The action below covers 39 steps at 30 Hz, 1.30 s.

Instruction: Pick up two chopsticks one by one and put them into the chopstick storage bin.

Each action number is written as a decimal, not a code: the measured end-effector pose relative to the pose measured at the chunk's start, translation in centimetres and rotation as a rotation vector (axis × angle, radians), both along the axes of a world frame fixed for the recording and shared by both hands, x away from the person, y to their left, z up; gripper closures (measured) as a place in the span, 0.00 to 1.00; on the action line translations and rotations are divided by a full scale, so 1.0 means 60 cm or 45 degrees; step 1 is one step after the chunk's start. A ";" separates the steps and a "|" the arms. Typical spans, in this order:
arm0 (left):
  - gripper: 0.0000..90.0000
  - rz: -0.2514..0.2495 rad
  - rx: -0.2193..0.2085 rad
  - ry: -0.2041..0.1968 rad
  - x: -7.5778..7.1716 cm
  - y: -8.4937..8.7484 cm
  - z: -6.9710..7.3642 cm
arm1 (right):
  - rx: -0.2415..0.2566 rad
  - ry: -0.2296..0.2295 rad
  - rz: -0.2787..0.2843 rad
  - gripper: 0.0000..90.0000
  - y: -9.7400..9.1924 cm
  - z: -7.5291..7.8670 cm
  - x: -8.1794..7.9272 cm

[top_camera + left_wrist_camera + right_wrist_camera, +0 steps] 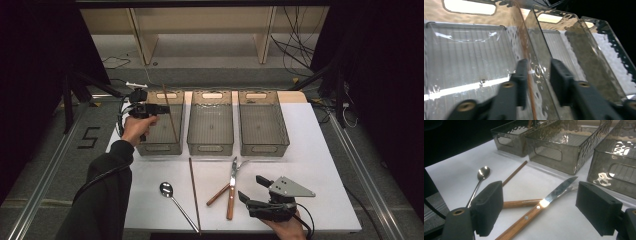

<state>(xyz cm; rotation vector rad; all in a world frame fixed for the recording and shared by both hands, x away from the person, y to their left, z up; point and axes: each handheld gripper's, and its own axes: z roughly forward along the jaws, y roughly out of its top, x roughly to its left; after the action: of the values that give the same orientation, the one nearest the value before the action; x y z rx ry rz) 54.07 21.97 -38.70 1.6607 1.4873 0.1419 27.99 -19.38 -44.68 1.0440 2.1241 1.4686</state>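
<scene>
Three clear bins (210, 148) sit in a row; one chopstick (170, 114) leans in the leftmost, beside the left gripper (161, 108), jaws part-open and empty. On the table lie another chopstick (194, 192), one spoon (172, 197), one knife (231, 192) and one fork (225, 186), near the right gripper (254, 187), wide open, holding nothing

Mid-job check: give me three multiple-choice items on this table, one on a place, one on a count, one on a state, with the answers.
1. Where does the chopstick by the left gripper stand?
A. in the leftmost bin
B. in the middle bin
C. flat on the table
2. How many clear bins are lined up?
A. two
B. three
C. four
3. How do the right gripper's jaws stand?
A. clamped on the knife
B. clamped on the spoon
C. open, holding nothing

Answers: 1 A, it leans inside the leftmost bin in the high view. 2 B, the leftmost, the middle bin and the right bin sit side by side. 3 C, the right gripper has its pads apart above the knife, touching nothing.
</scene>
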 end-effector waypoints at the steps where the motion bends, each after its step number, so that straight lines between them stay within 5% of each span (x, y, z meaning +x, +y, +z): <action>1: 0.63 0.008 0.002 0.001 0.000 0.000 0.000 | 0.000 0.002 0.001 0.25 0.000 0.000 0.000; 6: 0.41 0.043 0.038 0.010 -0.003 -0.001 0.004 | -0.002 0.004 0.006 0.25 0.000 0.000 0.000; 13: 0.28 0.001 0.001 -0.037 -0.034 -0.002 0.016 | -0.020 0.019 0.000 0.25 0.007 0.002 -0.001; 24: 0.21 -0.091 -0.028 -0.184 -0.151 0.001 0.027 | -0.116 0.077 0.034 0.25 0.050 0.003 -0.002; 31: 0.21 -0.129 -0.110 -0.236 -0.229 0.002 -0.012 | -0.198 0.116 0.091 0.26 0.103 0.004 0.008; 34: 0.20 -0.138 -0.038 -0.229 -0.241 -0.002 -0.023 | -0.241 0.128 0.120 0.27 0.130 0.007 0.013; 39: 0.19 -0.162 -0.025 -0.277 -0.263 -0.008 -0.035 | -0.298 0.177 0.164 0.29 0.167 0.007 0.026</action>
<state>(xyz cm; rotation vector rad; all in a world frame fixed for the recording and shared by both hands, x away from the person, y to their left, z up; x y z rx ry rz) 38.27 21.47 -40.83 1.6627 1.2138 0.2298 29.54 -9.33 -44.28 0.9623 2.4320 1.1929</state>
